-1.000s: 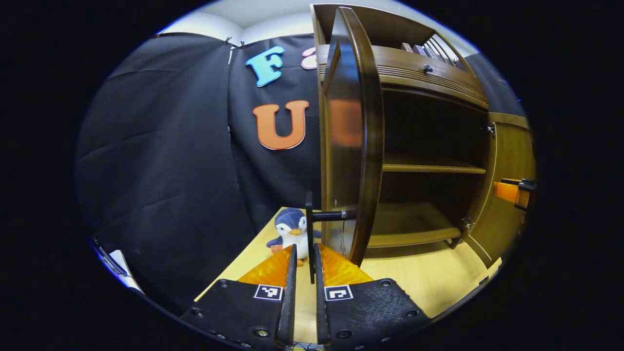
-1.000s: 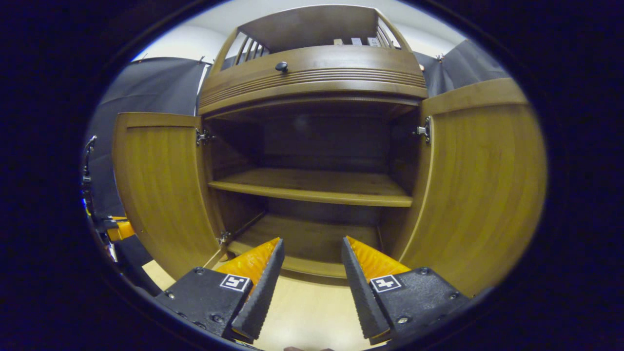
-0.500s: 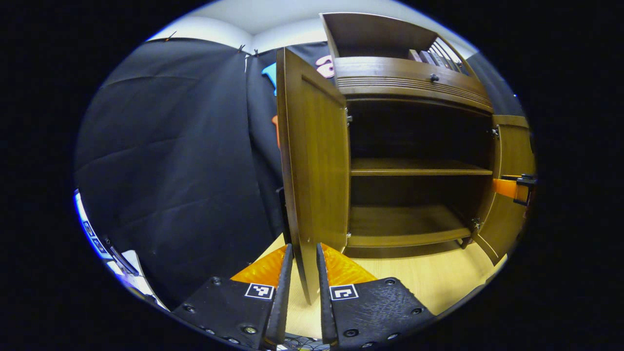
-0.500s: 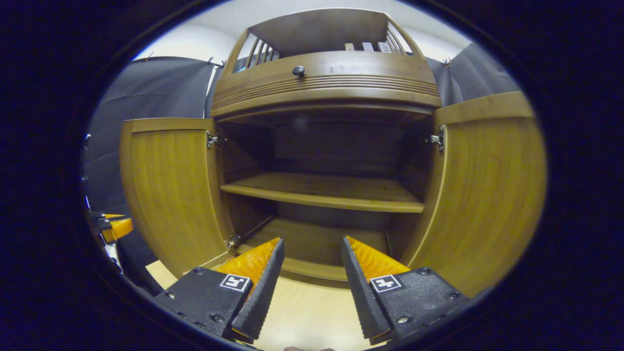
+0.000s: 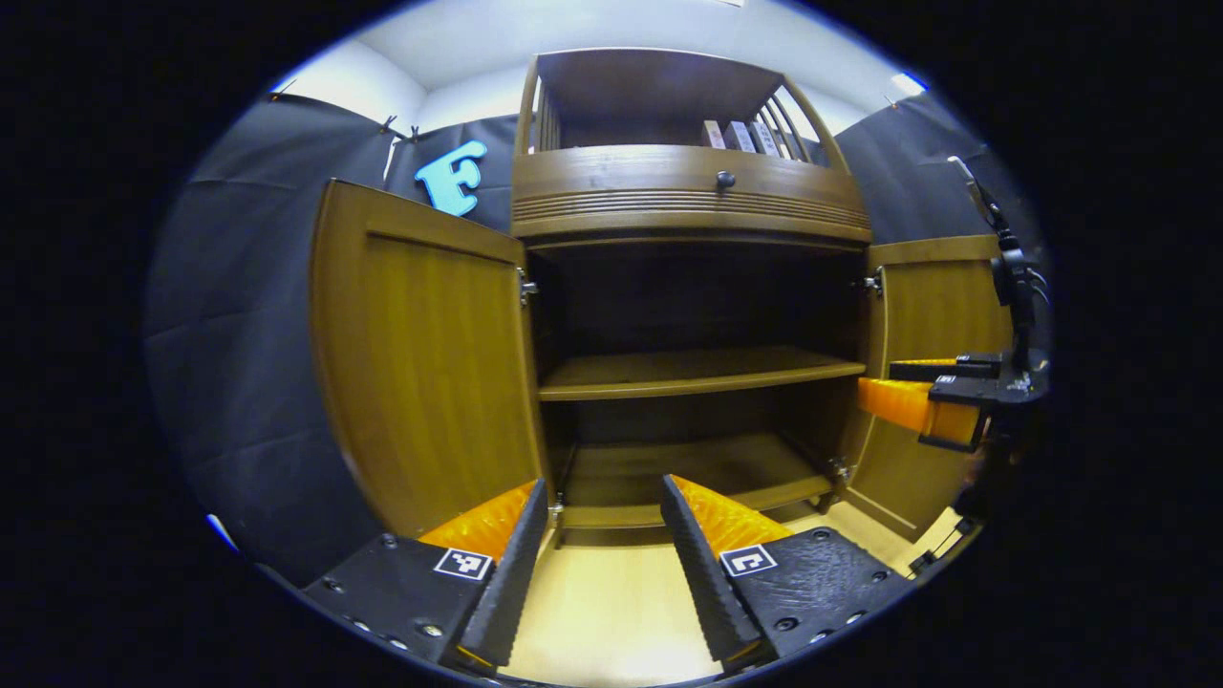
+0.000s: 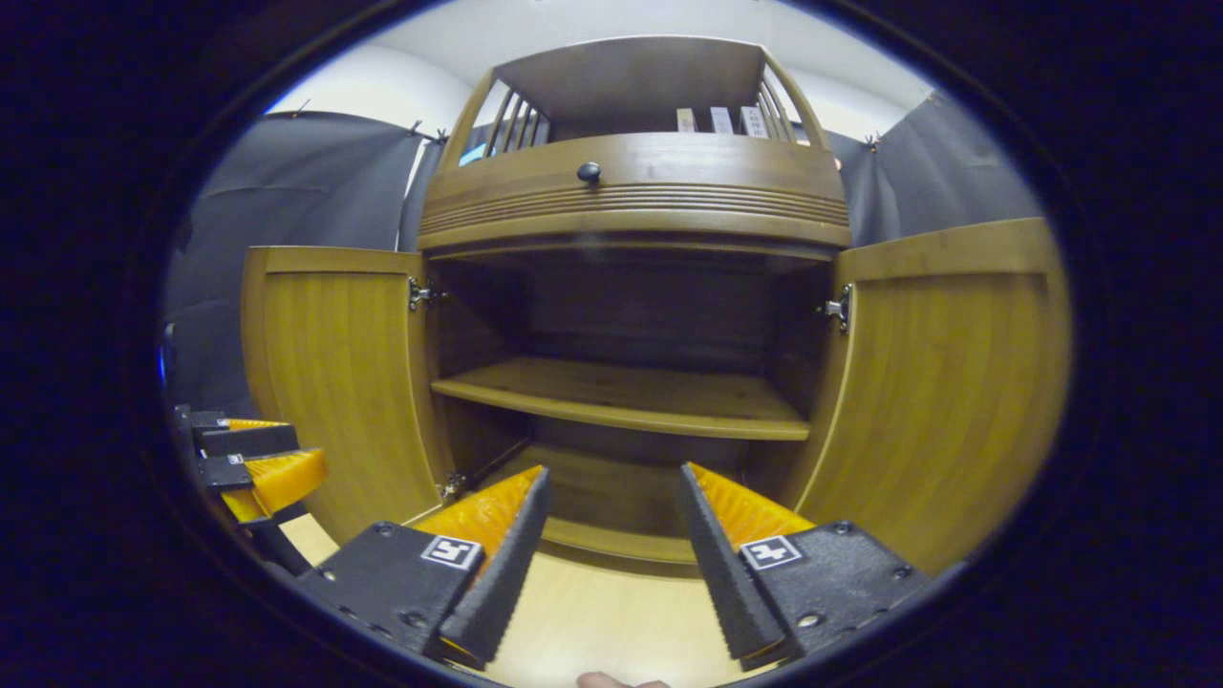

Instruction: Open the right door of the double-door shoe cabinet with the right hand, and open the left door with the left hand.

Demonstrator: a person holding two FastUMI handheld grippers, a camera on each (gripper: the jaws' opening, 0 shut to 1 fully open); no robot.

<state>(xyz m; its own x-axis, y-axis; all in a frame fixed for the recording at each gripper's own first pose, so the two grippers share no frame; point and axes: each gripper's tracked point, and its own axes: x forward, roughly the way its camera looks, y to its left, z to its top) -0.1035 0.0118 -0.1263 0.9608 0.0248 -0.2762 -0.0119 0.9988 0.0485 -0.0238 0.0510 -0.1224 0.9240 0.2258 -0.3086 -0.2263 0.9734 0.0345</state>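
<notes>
The wooden shoe cabinet (image 5: 688,205) (image 6: 635,201) stands with both doors swung wide, its inner shelf (image 5: 693,371) (image 6: 621,392) bare. The left door (image 5: 425,354) (image 6: 334,373) hangs open to the left, the right door (image 5: 932,325) (image 6: 946,382) to the right. My left gripper (image 5: 602,554) is open in front of the cabinet's lower left, holding nothing; in the right gripper view it appears at the far left (image 6: 244,463). My right gripper (image 6: 611,549) is open before the lower compartment, empty; the left gripper view catches it by the right door (image 5: 932,392).
Light wooden floor (image 5: 611,612) (image 6: 611,621) runs in front of the cabinet. A drawer with a dark knob (image 5: 725,179) (image 6: 589,172) tops the doors, with a railed shelf holding small boxes (image 5: 736,134) above. Black cloth wall surrounds the cabinet.
My left gripper swung the left door fully wide, let go of its edge, opened and turned to face the cabinet. The right gripper stayed open, shifting slightly.
</notes>
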